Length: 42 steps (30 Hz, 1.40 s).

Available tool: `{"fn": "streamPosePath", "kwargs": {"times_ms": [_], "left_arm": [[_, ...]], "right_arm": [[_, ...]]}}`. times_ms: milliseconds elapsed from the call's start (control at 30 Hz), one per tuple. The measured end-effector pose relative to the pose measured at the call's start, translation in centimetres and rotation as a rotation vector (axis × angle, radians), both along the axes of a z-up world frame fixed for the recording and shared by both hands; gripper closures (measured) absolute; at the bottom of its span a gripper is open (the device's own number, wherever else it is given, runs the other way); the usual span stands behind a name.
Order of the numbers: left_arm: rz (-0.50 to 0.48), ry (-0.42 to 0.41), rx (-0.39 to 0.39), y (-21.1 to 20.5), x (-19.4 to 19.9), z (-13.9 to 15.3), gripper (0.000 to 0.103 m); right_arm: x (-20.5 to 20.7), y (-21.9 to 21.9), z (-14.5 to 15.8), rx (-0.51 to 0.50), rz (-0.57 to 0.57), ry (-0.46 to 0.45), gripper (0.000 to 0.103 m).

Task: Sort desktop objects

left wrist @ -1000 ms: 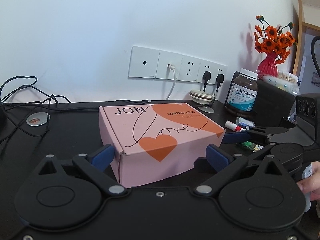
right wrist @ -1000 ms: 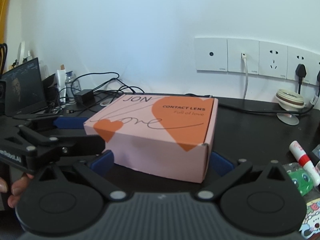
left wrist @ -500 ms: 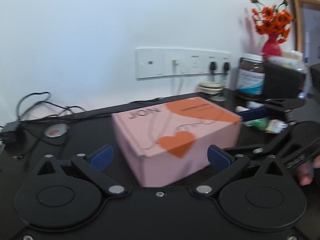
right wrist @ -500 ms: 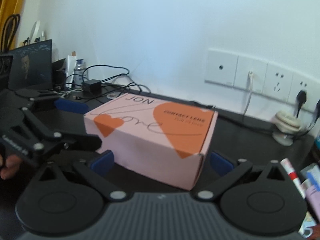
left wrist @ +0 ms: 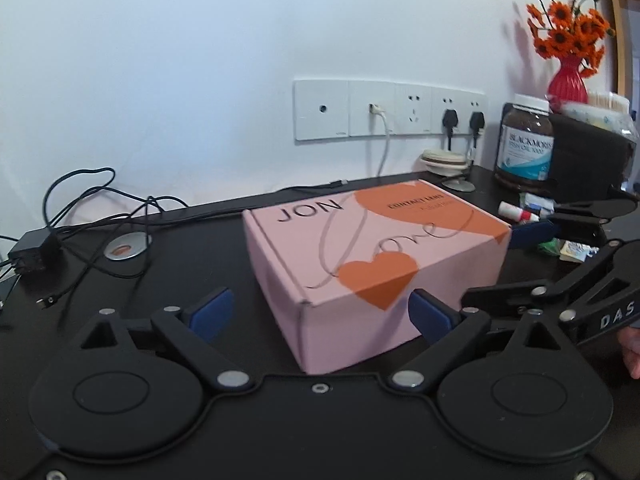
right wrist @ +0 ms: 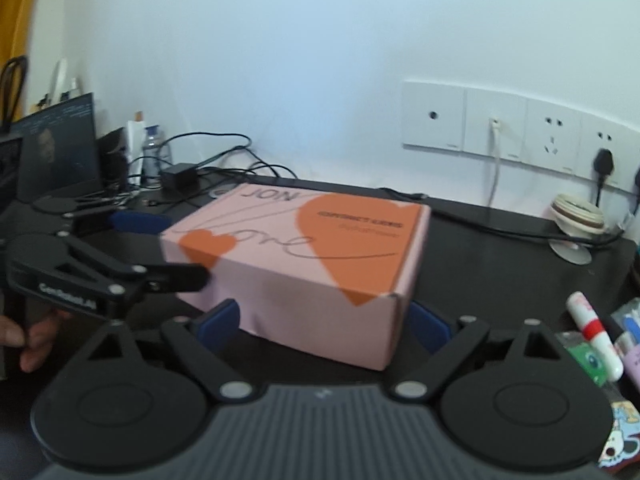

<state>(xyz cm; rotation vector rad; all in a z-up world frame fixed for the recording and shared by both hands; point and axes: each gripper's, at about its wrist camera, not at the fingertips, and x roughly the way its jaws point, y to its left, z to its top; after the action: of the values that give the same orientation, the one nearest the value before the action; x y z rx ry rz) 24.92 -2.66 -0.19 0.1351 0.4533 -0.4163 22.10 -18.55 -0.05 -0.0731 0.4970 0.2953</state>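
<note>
Left wrist view: pink box (left wrist: pixel 372 256) with orange hearts, lettered JON and "love", flat on black desk (left wrist: pixel 192 256), near corner lodged between the blue pads of left gripper (left wrist: pixel 322 314); jaws closing, left pad clear of the cardboard, right pad at or just beside the box wall (contact not certain). Right gripper (left wrist: pixel 496 268) entering from the right edge, one blue pad at the box's far right corner, other finger low along the near side, body cut off by the frame, sliver of a hand at the edge. Behind: row of wall sockets (left wrist: pixel 390 110) with plugs and a white cable; tangle of black cables (left wrist: pixel 92 216) with an adapter; round metal grommet (left wrist: pixel 128 245); brown supplement bottle (left wrist: pixel 525 144), label partly hidden by a dark container; red vase of orange flowers (left wrist: pixel 568 56); small items past the box largely hidden. Right wrist view (somewhat blurred): same box (right wrist: pixel 304 268) between the pads of right gripper (right wrist: pixel 324 322), jaws closing, left pad touching or almost touching the front wall, right pad mostly hidden behind the box corner. Left gripper (right wrist: pixel 176 248) at the box's left end, one finger against the near left corner, blue pad of the other at the far corner. White tube with red band (right wrist: pixel 592 334) at right; laptop screen (right wrist: pixel 60 148) at left, picture too dim to read; packets at lower right cut off.
</note>
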Motion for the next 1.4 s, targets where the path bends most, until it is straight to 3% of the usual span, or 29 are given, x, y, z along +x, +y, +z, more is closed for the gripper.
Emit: {"fn": "streamPosePath", "kwargs": {"times_ms": [400,767,967,1133,1267,1400], "left_arm": [[0.055,0.012,0.000,0.2,0.2,-0.1,0.003],[0.099,-0.035,0.071,-0.8,-0.4,0.1,0.000],[0.141,-0.063,0.148,-1.7,-0.9,0.0,0.000],[0.148,-0.069,0.193,-2.5,-1.3,-0.2,0.000],[0.139,-0.061,0.160,-2.2,-1.7,-0.1,0.000],[0.132,-0.027,0.055,-0.8,-1.7,0.3,0.000]], "right_arm": [[0.4,-0.9,0.0,0.025,-0.054,0.014,0.012],[0.7,-1.1,-0.1,0.019,-0.111,0.018,0.007],[0.3,-0.7,0.1,-0.020,-0.169,0.011,0.002],[0.1,-1.2,0.3,0.034,-0.226,0.019,0.001],[-0.1,-1.8,0.4,0.072,-0.277,0.028,0.001],[-0.4,-2.4,0.4,0.124,-0.318,0.060,0.001]]}}
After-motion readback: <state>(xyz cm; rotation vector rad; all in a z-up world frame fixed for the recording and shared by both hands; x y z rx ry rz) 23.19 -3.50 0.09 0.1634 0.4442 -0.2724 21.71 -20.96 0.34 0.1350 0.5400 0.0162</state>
